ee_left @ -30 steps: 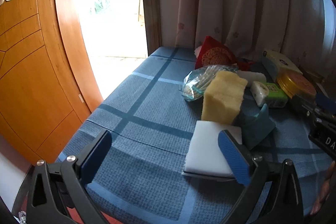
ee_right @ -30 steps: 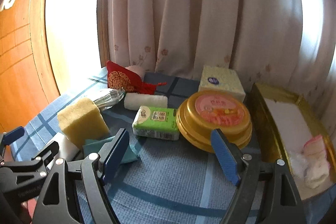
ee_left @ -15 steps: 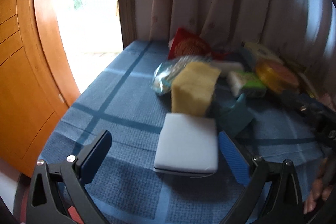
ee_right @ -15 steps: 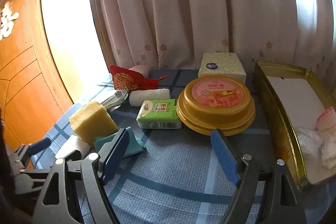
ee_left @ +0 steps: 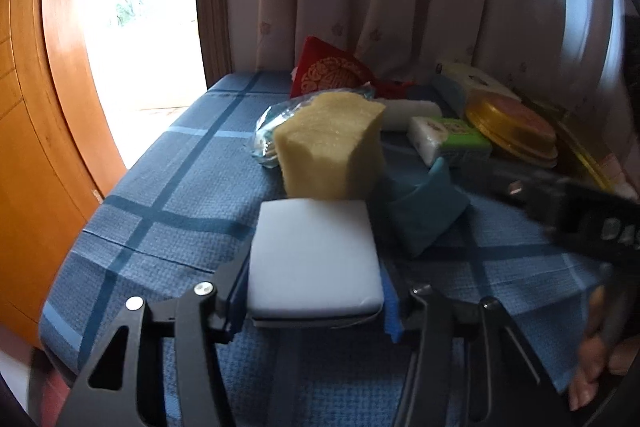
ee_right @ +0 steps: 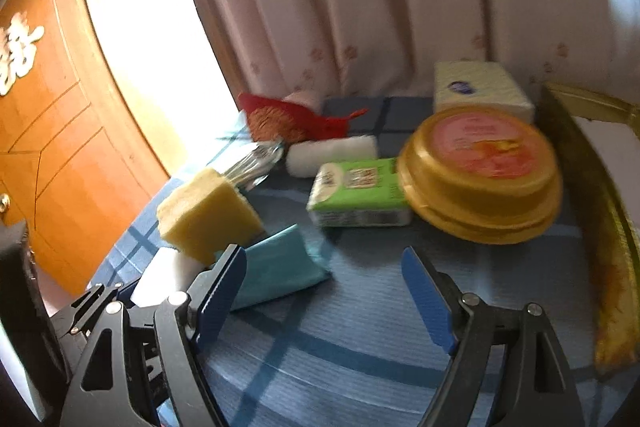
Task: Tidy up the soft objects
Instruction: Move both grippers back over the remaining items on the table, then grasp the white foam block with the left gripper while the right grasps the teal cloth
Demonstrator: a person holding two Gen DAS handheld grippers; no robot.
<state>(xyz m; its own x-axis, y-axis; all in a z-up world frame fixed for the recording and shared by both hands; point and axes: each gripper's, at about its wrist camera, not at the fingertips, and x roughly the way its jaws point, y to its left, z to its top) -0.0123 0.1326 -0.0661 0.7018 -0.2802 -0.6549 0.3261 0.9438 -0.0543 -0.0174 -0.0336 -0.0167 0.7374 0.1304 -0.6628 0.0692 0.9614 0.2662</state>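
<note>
A white sponge block (ee_left: 312, 251) lies on the blue checked tablecloth (ee_left: 168, 227). My left gripper (ee_left: 314, 291) is closing its jaws on the block, and both blue pads touch its sides. A yellow sponge (ee_left: 332, 147) stands just behind it, and a teal cloth (ee_left: 424, 211) lies crumpled to its right. My right gripper (ee_right: 322, 263) is open and empty over bare tablecloth. The teal cloth (ee_right: 280, 267) lies by its left finger. The yellow sponge (ee_right: 208, 211) and white sponge (ee_right: 160, 275) are further left.
Behind the sponges are a clear plastic bag (ee_left: 272, 131), a red pouch (ee_left: 332, 75), a white roll (ee_right: 332, 153), a green tissue pack (ee_right: 360, 191), a gold round tin (ee_right: 480, 171) and a tissue box (ee_right: 480, 91). A gold tray (ee_right: 600, 211) lies at the right. A wooden door (ee_left: 40, 147) stands at the left.
My left gripper swung over to the white sponge and its jaws came in from wide open to the block's sides. The right gripper's view rolled and shifted slightly; its jaws stayed open.
</note>
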